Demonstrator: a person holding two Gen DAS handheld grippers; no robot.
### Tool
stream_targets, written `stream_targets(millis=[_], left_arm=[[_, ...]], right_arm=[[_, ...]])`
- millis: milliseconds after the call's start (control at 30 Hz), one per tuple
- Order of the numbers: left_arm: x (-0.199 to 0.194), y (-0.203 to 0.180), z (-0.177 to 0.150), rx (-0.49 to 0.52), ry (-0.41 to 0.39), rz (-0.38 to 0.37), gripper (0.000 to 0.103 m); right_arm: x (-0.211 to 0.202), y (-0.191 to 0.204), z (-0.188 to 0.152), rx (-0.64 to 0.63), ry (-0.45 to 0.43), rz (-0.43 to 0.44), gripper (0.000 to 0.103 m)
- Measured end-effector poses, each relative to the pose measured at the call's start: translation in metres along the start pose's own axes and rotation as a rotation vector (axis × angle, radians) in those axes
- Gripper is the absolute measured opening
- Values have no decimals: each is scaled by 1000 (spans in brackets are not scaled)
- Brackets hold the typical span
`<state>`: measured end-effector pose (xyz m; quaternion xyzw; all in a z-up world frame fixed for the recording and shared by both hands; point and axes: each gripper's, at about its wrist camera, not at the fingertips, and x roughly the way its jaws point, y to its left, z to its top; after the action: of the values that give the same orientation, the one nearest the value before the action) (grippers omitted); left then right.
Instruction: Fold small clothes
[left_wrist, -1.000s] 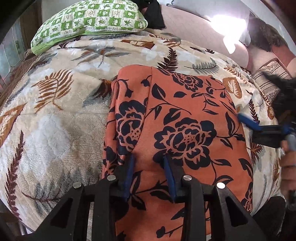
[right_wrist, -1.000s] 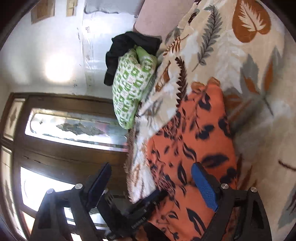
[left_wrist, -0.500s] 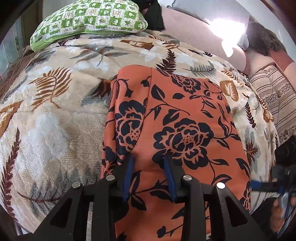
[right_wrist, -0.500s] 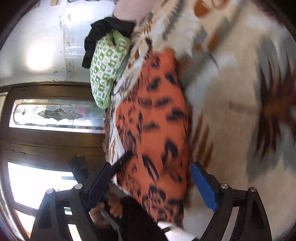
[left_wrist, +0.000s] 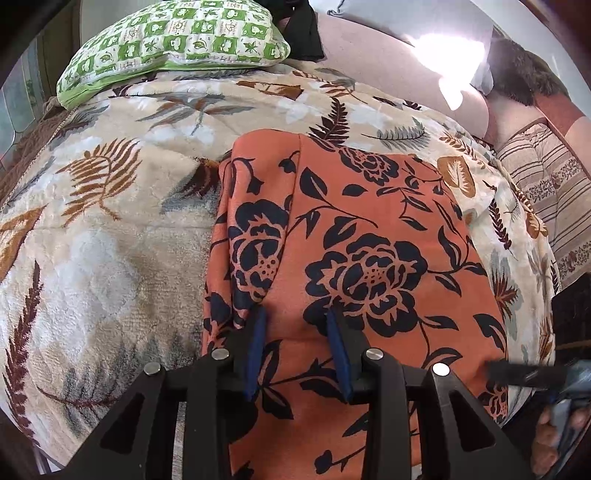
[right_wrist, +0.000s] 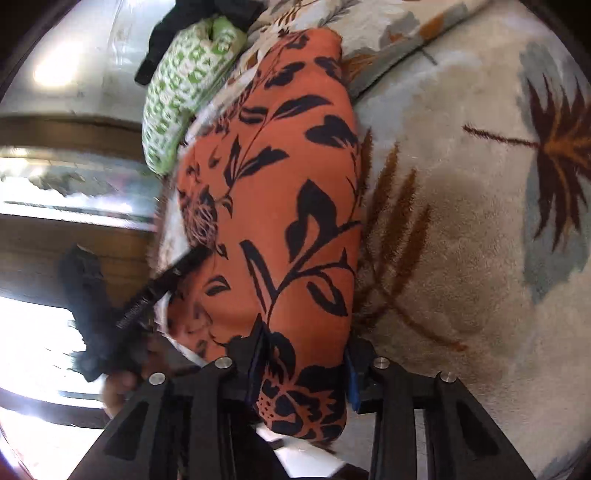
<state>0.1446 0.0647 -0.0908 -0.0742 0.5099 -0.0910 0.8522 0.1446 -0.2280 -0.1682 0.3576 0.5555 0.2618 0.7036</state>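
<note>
Orange floral garment (right_wrist: 295, 184), near edge cut off, between closing right hand-held gripper (right_wrist: 303, 354); left hand-held gripper (left_wrist: 295, 343) pinching it.

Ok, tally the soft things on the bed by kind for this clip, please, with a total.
Orange floral garment: 1
Leaf-print blanket: 1
Green checked pillow: 1
Black cloth behind the pillow: 1
Striped cushion: 1
Total: 5

A leaf-patterned blanket (left_wrist: 110, 258) covers the bed. A green checked pillow (left_wrist: 177, 40) lies at eleven o'clock, a bright sunlit patch (left_wrist: 450, 59) at one o'clock.
</note>
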Motion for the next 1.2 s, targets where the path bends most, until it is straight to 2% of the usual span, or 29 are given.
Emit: stream_targets(millis=[67, 133, 200, 267, 300, 333, 400, 467, 500, 533, 567, 667, 700, 767, 833, 867, 900, 933, 1000, 1067, 1133, 1200], left_arm=[[0, 0, 0, 1, -3, -3, 35], [0, 0, -1, 2, -3, 0, 35], [1, 0, 0, -3, -2, -5, 36], [1, 0, 0, -4, -3, -8, 37], [0, 0, -1, -3, -5, -8, 37], [0, 2, -1, -1, -7, -16, 37], [0, 4, -1, -3, -8, -29, 37], [1, 3, -1, -8, -5, -27, 37], [2, 1, -1, -3, -3, -21, 37], [1, 0, -1, 7, -7, -13, 37], [0, 0, -1, 10, -9, -14, 37], [1, 1, -2, 3, -16, -25, 37], [0, 1, -2, 4, -17, -25, 37], [1, 0, -2, 3, -15, -25, 39], [1, 1, -1, -2, -13, -32, 40], [0, 0, -1, -3, -12, -32, 40], [0, 1, -1, -2, -12, -35, 40], [0, 1, -2, -1, -13, -35, 40], [1, 3, -2, -7, -17, -47, 40], [1, 0, -1, 2, -13, -35, 40], [-2, -1, 1, 4, -6, -34, 40], [-13, 8, 4, -40, -24, -91, 40]], right_arm=[[-23, 1, 8, 16, -82, 67, 78], [-39, -2, 23, 23, -145, 117, 80], [-28, -10, 44, 56, -111, 127, 82], [-1, -25, 59, 94, -31, 99, 82], [11, -23, 61, 75, 0, 85, 60], [13, -11, 60, 3, -3, 35, 42], [0, 16, 52, -119, -61, -51, 38], [4, 29, 51, -200, -90, -159, 38], [15, 25, 55, -211, -50, -212, 38], [18, 14, 56, -180, -24, -187, 40], [12, 9, 59, -140, -32, -122, 45], [-17, -2, 73, -56, -112, -10, 75], [-23, -4, 79, -34, -138, 19, 81], [-20, -5, 99, 5, -148, 67, 82], [-2, -15, 118, 58, -100, 88, 82], [7, -19, 125, 69, -69, 88, 79], [15, -13, 129, 38, -56, 48, 41], [13, -1, 126, -27, -75, -32, 38], [2, 28, 112, -164, -136, -122, 37], [9, 25, 114, -172, -119, -202, 37], [12, 11, 118, -83, -93, -172, 48], [-2, 18, 113, -73, -141, -162, 68]])
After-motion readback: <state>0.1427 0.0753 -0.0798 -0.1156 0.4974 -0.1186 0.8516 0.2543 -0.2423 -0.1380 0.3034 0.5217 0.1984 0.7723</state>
